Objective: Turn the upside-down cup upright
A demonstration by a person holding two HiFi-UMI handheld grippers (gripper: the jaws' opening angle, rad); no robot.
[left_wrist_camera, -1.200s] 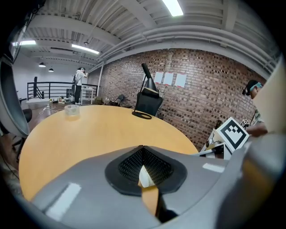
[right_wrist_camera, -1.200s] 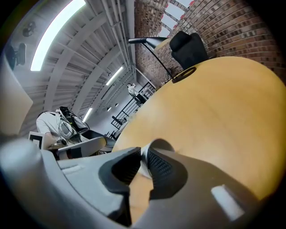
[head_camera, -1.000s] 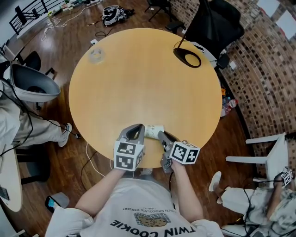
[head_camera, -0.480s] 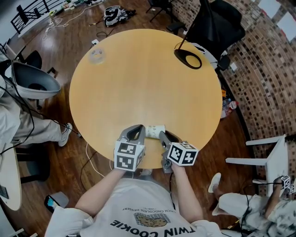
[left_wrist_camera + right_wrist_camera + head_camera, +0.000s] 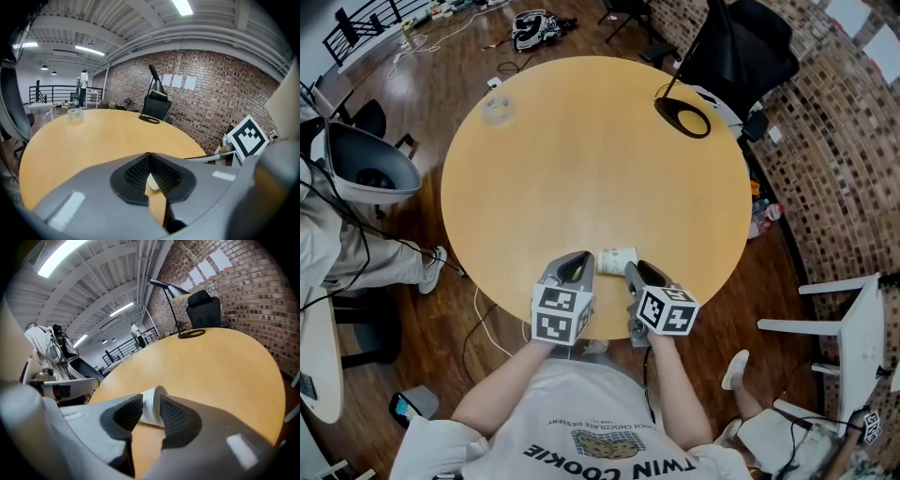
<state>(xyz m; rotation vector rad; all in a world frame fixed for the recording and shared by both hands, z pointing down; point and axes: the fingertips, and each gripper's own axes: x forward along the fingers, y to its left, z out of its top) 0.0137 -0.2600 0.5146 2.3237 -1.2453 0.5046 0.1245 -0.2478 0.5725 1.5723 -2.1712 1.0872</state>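
Observation:
A white paper cup (image 5: 617, 259) lies on its side on the round wooden table (image 5: 581, 159), close to the near edge. My right gripper (image 5: 632, 272) is at its right end. In the right gripper view the cup (image 5: 153, 405) shows in the gap of that gripper (image 5: 146, 409); its jaws have just been opening and the pads stand a little off the cup. My left gripper (image 5: 577, 268) rests just left of the cup with its pads (image 5: 140, 169) meeting at the tip, holding nothing. A sliver of the cup (image 5: 152, 182) shows behind them.
A black lamp base (image 5: 682, 119) stands at the table's far right, and a small clear object (image 5: 495, 110) at the far left. A black chair (image 5: 741, 47) sits beyond the lamp; a grey chair (image 5: 366, 169) is left of the table. Cables lie on the floor.
The right gripper has rolled, its marker cube turning, and its jaws have spread apart around the cup. The cup has shifted slightly. The left gripper has not moved.

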